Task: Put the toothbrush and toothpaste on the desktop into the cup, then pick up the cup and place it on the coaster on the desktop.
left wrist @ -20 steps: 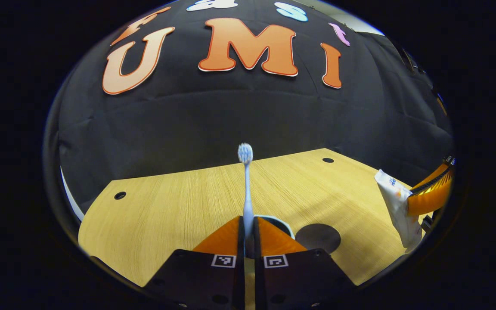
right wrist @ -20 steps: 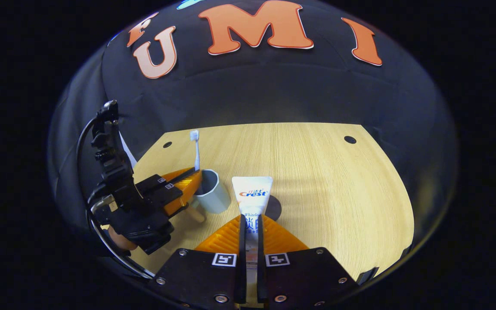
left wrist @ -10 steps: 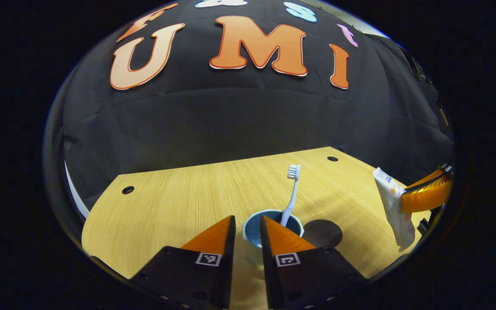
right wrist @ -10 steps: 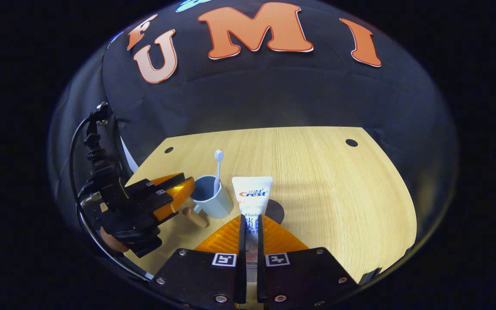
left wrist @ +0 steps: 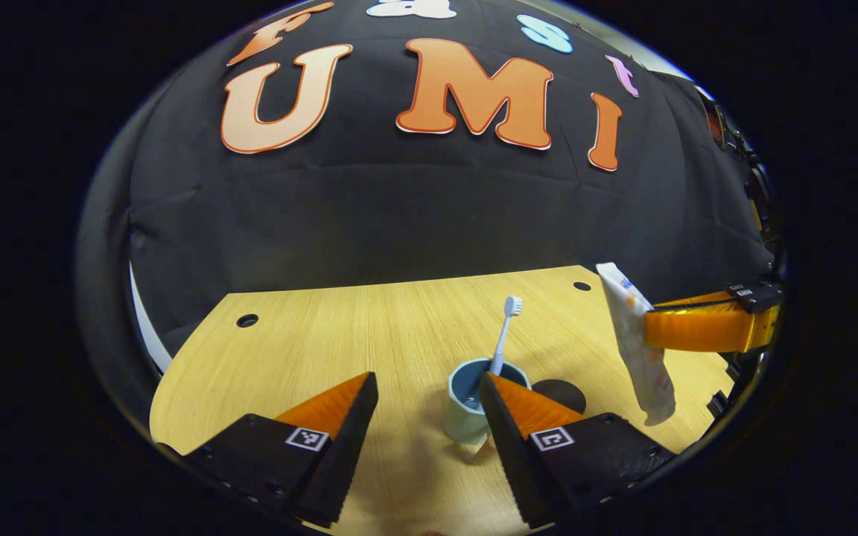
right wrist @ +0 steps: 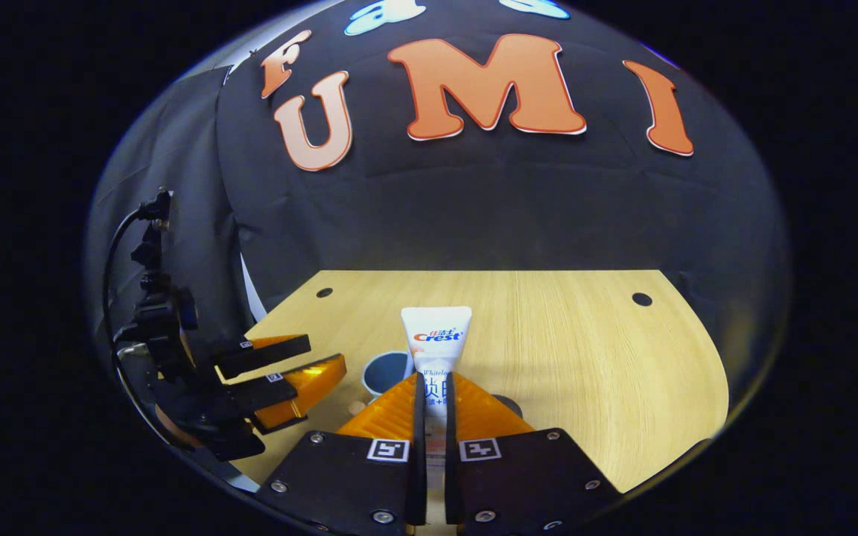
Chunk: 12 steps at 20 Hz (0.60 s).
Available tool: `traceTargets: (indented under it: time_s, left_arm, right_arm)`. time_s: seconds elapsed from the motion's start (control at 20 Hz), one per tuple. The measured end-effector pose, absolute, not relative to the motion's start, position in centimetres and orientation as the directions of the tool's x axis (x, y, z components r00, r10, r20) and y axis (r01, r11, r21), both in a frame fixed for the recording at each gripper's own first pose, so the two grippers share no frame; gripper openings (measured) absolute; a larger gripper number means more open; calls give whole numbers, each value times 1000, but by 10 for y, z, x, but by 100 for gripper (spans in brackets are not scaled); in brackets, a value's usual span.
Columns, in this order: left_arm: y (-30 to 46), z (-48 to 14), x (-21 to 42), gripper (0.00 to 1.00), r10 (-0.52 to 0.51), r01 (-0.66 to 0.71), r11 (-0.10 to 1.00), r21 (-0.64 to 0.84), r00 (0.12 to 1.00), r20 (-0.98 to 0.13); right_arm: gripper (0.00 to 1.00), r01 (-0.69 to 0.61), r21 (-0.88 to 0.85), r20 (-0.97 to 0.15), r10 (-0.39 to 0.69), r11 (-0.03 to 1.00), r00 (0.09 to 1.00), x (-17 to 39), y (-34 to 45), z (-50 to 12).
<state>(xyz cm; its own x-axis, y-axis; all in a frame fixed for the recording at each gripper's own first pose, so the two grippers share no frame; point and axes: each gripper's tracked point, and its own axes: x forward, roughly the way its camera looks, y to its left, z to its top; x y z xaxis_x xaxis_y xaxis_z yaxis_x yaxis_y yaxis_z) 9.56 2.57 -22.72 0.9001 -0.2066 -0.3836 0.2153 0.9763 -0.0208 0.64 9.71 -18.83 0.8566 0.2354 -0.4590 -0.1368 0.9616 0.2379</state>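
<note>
- Your left gripper (left wrist: pixel 429 387) is gaping wide before the cup (left wrist: pixel 474 406), toothbrush (left wrist: pixel 503 335) standing inside.
- Your right gripper (right wrist: pixel 429 387) is clamping the toothpaste (right wrist: pixel 435 350) just beside the cup; left gripper view is showing the coaster (left wrist: pixel 559 393) behind the cup.

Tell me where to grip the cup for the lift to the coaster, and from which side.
Grip the cup across its wall, probably just below the rim, coming level from its open left side. The toothbrush leans toward the right rim, so a grab from above would likely hit it.

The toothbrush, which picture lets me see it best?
The left gripper view. There the toothbrush stands in the cup, handle and bristles in plain sight. In the right gripper view the toothpaste blocks much of the cup, and I cannot make out the toothbrush.
</note>
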Motion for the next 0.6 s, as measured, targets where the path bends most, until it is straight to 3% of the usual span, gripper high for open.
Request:
traceTargets:
  time_s: [0.1,0.6]
  left_arm:
    - [33,-223,85,91,-192,201,980,-18,901,-389]
    - [54,-234,48,94,-111,116,993,-18,874,-473]
  right_arm:
    - [10,-168,247,-420,262,954,869,19,105,-183]
    - [10,-306,268,-190,361,914,913,66,147,-145]
